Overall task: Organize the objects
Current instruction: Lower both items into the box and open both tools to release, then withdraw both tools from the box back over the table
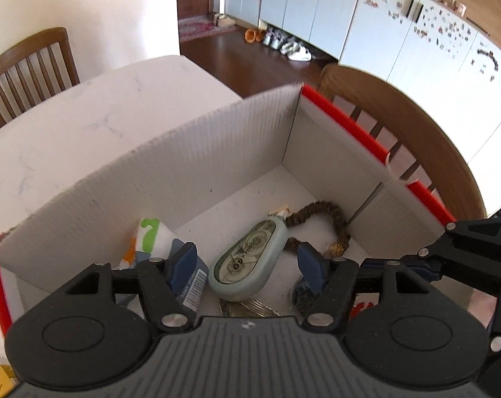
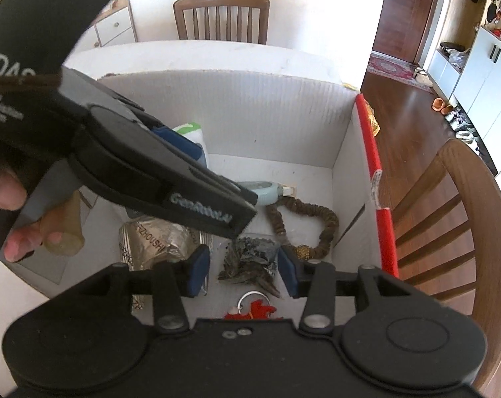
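Both tools hang above an open white cardboard box (image 1: 217, 152) with red edging, which sits on a pale surface (image 1: 84, 109). Left tool (image 1: 247, 267) has its blue pads spread apart, gripping nothing; a grey-green oval tape dispenser (image 1: 242, 265) lies on the box floor below the gap. Right tool (image 2: 243, 270) is likewise spread and empty, with a clear bag of dark bits (image 2: 250, 262) lying beneath the gap between its pads.

On the box floor there are also a brown fabric-covered loop (image 1: 330, 222) with a gold end, a white packet with green print (image 1: 152, 235) against the far-left wall, a blue barcoded pack (image 1: 192, 278), a crinkled silver foil pouch (image 2: 154, 242), and a red trinket on a key ring (image 2: 255, 308) nearest the right camera.

From the right wrist view, the left tool slants down into the box from the upper left, held by a hand (image 2: 15, 219) whose fingers show at the frame's edge. Both tools tilt steeply downward.
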A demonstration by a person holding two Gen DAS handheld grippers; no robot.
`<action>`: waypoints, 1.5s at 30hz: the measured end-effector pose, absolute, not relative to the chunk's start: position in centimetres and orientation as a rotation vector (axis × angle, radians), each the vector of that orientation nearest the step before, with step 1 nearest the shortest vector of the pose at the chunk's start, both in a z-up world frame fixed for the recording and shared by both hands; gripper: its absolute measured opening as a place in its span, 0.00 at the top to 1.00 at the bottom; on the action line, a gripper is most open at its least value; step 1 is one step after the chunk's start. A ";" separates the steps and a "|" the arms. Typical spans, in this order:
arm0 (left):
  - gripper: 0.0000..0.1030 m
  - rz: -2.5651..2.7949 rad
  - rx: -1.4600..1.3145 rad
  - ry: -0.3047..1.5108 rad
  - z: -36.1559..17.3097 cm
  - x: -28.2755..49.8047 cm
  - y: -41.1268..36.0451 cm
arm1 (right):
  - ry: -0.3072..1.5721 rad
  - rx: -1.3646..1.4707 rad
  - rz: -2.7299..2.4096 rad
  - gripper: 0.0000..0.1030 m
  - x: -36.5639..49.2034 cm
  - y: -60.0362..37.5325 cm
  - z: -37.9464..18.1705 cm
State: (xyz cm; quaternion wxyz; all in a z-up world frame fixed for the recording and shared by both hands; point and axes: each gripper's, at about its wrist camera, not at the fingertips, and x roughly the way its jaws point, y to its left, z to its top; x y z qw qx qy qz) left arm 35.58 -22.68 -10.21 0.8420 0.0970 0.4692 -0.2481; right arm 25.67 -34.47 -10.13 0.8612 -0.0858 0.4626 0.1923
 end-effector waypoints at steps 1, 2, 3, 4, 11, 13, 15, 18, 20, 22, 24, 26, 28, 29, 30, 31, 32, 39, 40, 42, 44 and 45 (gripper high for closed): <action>0.35 -0.522 0.203 0.982 -9.9 35.4 -22.5 | 0.964 -0.174 0.402 0.56 25.6 -34.6 -9.9; 0.35 -0.520 0.201 0.971 -9.5 35.2 -22.4 | 0.958 -0.166 0.400 0.56 25.5 -34.7 -9.7; 0.35 -0.518 0.199 0.965 -9.3 35.0 -22.3 | 0.953 -0.159 0.399 0.56 25.4 -34.9 -9.5; 0.35 -0.517 0.196 0.961 -9.0 34.8 -22.2 | 0.945 -0.150 0.398 0.55 25.3 -35.0 -9.3; 0.35 -0.513 0.169 0.903 -7.3 33.0 -20.8 | 0.900 -0.116 0.398 0.54 24.2 -35.7 -7.2; 0.35 -0.510 0.162 0.885 -6.7 32.3 -20.3 | 0.887 -0.108 0.401 0.54 23.8 -35.8 -6.6; 0.35 -0.505 0.152 0.864 -6.1 31.7 -19.7 | 0.874 -0.099 0.405 0.53 23.4 -35.7 -6.0; 0.35 -0.510 0.136 0.838 -5.1 30.7 -18.9 | 0.861 -0.086 0.407 0.52 22.9 -35.7 -5.3; 0.35 -0.513 0.124 0.827 -4.6 30.0 -18.2 | 0.854 -0.076 0.407 0.52 22.9 -35.7 -4.9; 0.35 -0.514 0.108 0.819 -4.2 29.3 -17.6 | 0.845 -0.068 0.405 0.48 22.5 -35.6 -4.5; 0.33 -0.522 0.092 0.806 -3.8 28.6 -16.8 | 0.834 -0.059 0.403 0.46 22.1 -35.4 -4.1; 0.29 -0.523 0.089 0.791 -3.4 27.9 -16.0 | 0.823 -0.050 0.397 0.44 21.6 -35.4 -3.7; 0.28 -0.525 0.089 0.776 -3.1 27.2 -15.3 | 0.813 -0.047 0.391 0.41 21.1 -35.1 -3.4; 0.28 -0.523 0.090 0.770 -3.0 26.8 -14.9 | 0.807 -0.045 0.388 0.40 20.9 -35.0 -3.2; 0.28 -0.521 0.087 0.764 -2.9 26.5 -14.5 | 0.802 -0.042 0.385 0.39 20.8 -34.8 -3.1; 0.27 -0.520 0.080 0.761 -2.8 26.2 -14.1 | 0.800 -0.041 0.385 0.39 20.6 -34.6 -2.9; 0.26 -0.519 0.072 0.759 -2.7 26.0 -13.6 | 0.796 -0.042 0.382 0.39 20.4 -34.5 -2.8; 0.20 -0.511 0.063 0.721 -1.9 24.2 -10.4 | 0.776 -0.039 0.352 0.32 19.2 -32.8 -2.4; 0.20 -0.511 0.061 0.715 -1.8 24.0 -10.0 | 0.775 -0.036 0.348 0.32 19.1 -32.6 -2.4; 0.20 -0.512 0.054 0.714 -1.7 23.7 -9.2 | 0.771 -0.032 0.340 0.29 18.8 -32.2 -2.3; 0.19 -0.513 0.047 0.712 -1.8 23.4 -8.3 | 0.764 -0.029 0.332 0.26 18.5 -31.8 -2.3; 0.19 -0.509 0.046 0.709 -1.8 23.2 -7.9 | 0.761 -0.026 0.327 0.25 18.3 -31.6 -2.2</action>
